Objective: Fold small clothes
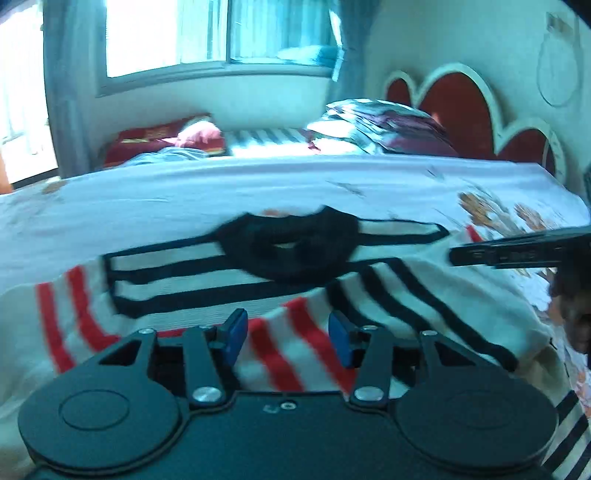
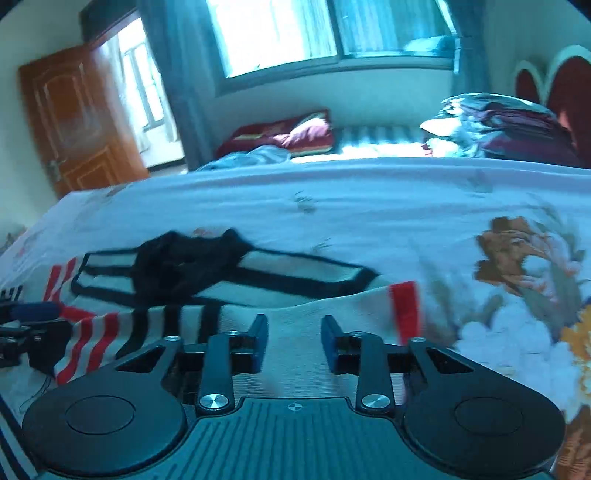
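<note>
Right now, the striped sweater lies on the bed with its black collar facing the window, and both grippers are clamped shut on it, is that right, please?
Not quite: neither gripper grips the sweater. The left gripper and the right gripper both stand open over it, as each wrist view shows. The rest holds: it lies on the bed, collar toward the window.

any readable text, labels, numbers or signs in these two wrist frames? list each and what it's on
None readable.
Left gripper body: small mark near the centre screw, too blurred to read.
Right gripper body: only a crosshair symbol, no letters.
Red pillow: yellow patterning, too blurred to read.
Sweater: stripes only.
</note>
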